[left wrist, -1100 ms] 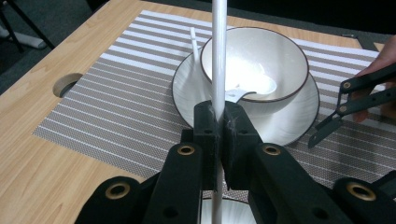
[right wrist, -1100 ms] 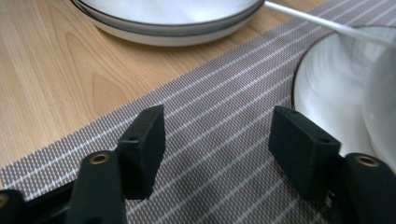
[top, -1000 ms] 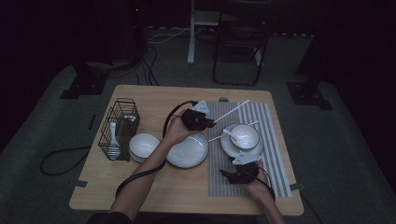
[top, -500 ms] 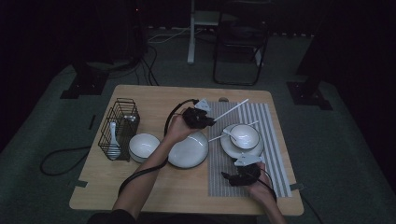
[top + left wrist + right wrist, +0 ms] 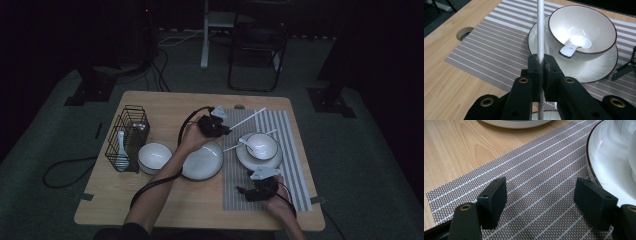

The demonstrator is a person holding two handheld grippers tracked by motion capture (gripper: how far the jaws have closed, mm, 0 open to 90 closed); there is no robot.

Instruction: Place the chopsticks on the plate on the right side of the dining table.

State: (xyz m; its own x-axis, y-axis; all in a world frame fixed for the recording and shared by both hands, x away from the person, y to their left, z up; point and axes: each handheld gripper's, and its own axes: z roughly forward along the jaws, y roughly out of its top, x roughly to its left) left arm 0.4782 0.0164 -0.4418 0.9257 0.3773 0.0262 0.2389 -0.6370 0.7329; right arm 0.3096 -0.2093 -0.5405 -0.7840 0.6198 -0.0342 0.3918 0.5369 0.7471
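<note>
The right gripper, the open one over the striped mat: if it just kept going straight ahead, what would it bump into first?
Probably the plate under the bowl; the right gripper points along the striped mat toward it, though depth is hard to judge.

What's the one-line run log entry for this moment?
left gripper: jaws shut on white chopstick | right gripper: jaws open, nothing between, over striped placemat | spoon: in bowl on plate

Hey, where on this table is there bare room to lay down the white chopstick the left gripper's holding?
Free: striped mat strip right of the saucer, and bare wood behind the wire rack. Crowded: the row of small bowl, plate, saucer.
</note>
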